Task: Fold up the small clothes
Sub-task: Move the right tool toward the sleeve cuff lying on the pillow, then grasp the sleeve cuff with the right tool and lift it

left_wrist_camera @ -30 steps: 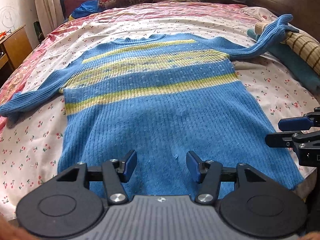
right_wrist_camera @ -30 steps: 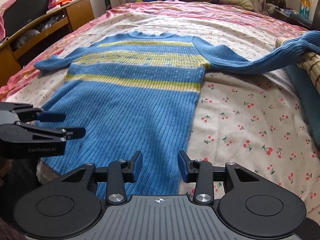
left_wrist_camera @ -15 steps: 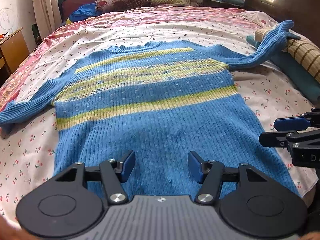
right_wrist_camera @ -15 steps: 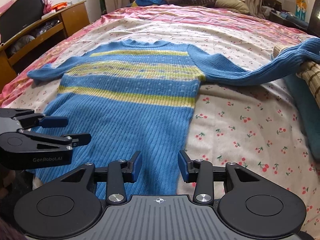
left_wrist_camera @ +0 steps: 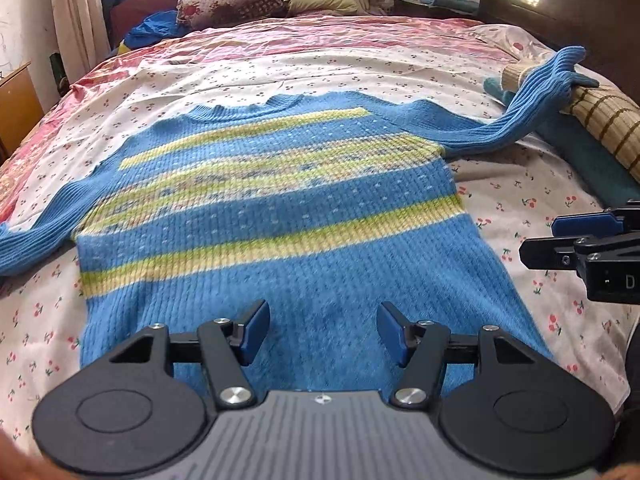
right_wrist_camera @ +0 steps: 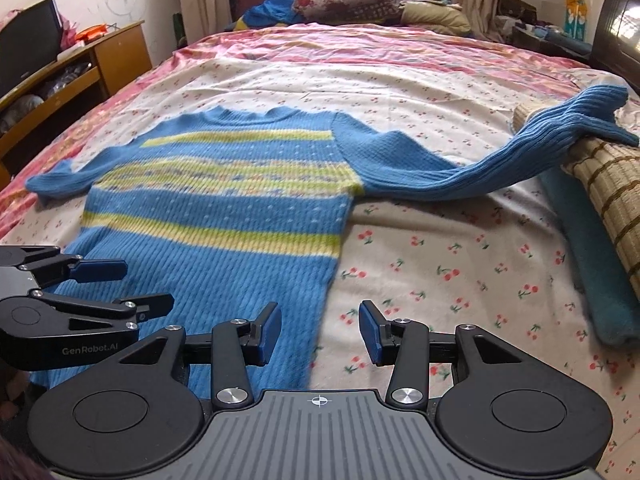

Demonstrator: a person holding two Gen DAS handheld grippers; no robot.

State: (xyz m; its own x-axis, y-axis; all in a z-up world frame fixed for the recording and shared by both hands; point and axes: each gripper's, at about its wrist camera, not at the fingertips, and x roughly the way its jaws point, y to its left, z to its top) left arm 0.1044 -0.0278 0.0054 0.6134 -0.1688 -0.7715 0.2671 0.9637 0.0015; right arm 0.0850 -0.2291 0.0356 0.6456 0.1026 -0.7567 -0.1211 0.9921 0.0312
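Both grippers back toward hem; sweater flat, collar far; left fingers apart, right fingers opening, empty.

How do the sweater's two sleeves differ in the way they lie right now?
The sleeve on the picture's right stretches out long and climbs onto a rolled woven mat, cuff raised; the sleeve on the left looks shorter and lies flat on the bedsheet. Both are plain blue ribbed knit.
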